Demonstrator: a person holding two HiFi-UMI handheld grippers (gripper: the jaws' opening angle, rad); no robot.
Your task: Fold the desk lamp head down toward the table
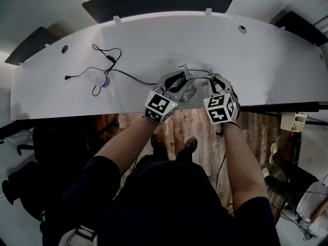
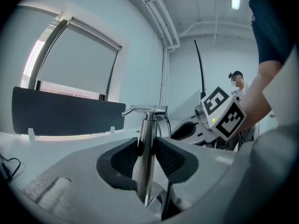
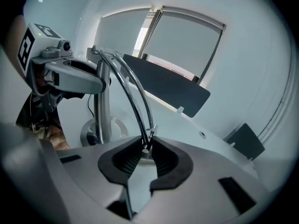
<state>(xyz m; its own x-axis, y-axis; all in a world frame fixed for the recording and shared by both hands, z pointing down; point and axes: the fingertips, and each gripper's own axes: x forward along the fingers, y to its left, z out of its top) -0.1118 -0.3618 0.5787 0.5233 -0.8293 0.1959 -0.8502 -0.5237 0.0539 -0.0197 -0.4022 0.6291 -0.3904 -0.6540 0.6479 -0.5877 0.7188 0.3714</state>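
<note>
White tabletop (image 1: 154, 45); L gripper (image 2: 147, 150) jaws clamped on upright lamp post (image 2: 150, 125), R gripper (image 3: 145, 148) jaws pinching arched lamp head (image 3: 133, 92) tip beside it.

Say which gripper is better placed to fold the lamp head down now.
Right. The right gripper pinches the tip of the lamp's curved arm; the left gripper clamps the upright post, so it only steadies.

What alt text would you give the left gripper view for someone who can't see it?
The left gripper's jaws clamp a shiny upright lamp post, seen close up from behind the jaws. Beyond it lie a white desk and a dark panel; a person's arm holds the right gripper at the right.
</note>
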